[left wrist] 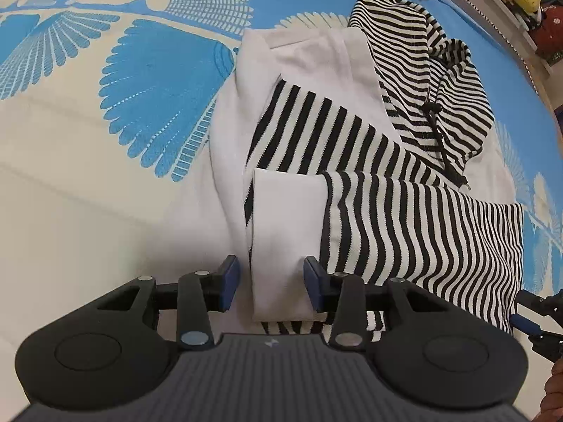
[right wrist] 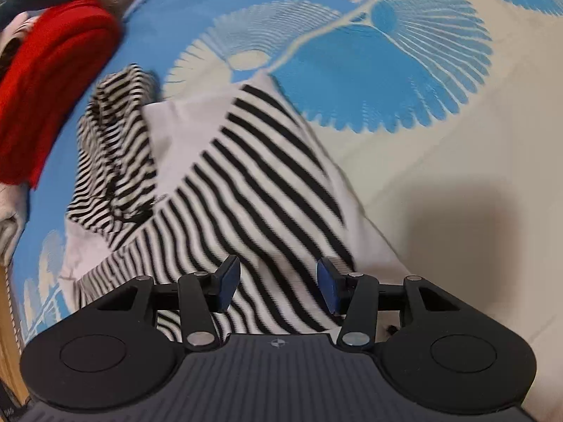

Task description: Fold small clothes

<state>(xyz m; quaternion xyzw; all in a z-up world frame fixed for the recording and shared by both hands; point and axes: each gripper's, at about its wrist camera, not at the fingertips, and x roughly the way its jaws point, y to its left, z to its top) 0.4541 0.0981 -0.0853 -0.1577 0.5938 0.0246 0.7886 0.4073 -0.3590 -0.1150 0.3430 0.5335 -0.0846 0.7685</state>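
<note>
No writing or label can be read. The left gripper points steeply down at the striped hoodie, its jaws released on both sides of the white cuff without pressing it. The right gripper also tilts down, jaws apart over the striped cloth. The hoodie lies partly folded on a blue and cream patterned bedsheet, near a red cloth.

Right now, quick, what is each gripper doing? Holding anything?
Left gripper: open, its jaws either side of the white cuff of the black-and-white striped hoodie, not pressing it.
Right gripper: open above the hoodie, holding nothing.
</note>
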